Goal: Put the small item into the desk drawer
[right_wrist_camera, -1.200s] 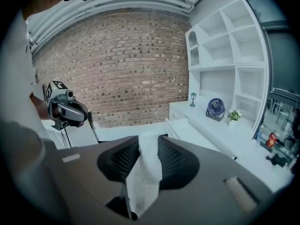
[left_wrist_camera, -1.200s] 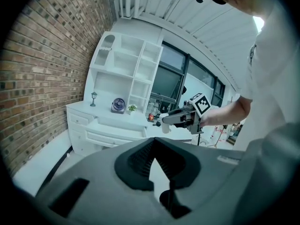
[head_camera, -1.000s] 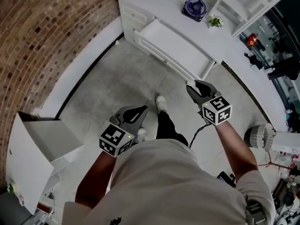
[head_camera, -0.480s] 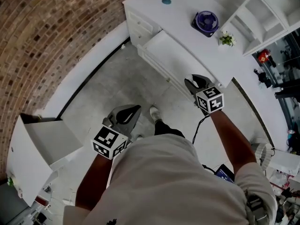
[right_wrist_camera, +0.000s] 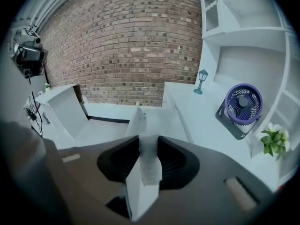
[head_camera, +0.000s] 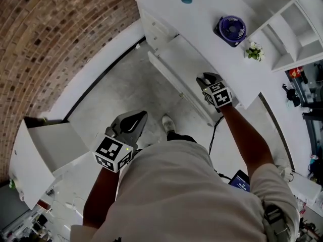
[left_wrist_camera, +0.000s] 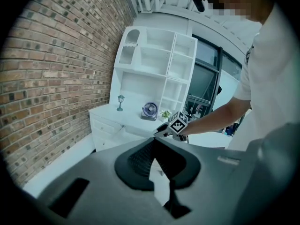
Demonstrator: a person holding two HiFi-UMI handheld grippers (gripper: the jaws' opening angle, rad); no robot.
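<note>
holding the small white item [right_wrist_camera: 149, 162] over the open drawer [head_camera: 182, 64] of the table [head_camera: 212, 6]
clamped in right hand-held gripper [head_camera: 205, 79]; left hand-held gripper [head_camera: 138, 119] seemingly closed on nothing, well back from the drawer

The left tongs [left_wrist_camera: 153, 149] fill the foreground, their tips together with nothing between them. Beyond them the right tongs [left_wrist_camera: 159, 132] are held out at the front of the white table [left_wrist_camera: 129, 117]. On the table stand a small lamp figure [left_wrist_camera: 120, 102], a purple fan [left_wrist_camera: 150, 110] and a little plant [left_wrist_camera: 165, 113], with a brick wall [left_wrist_camera: 56, 69] at the left
</note>
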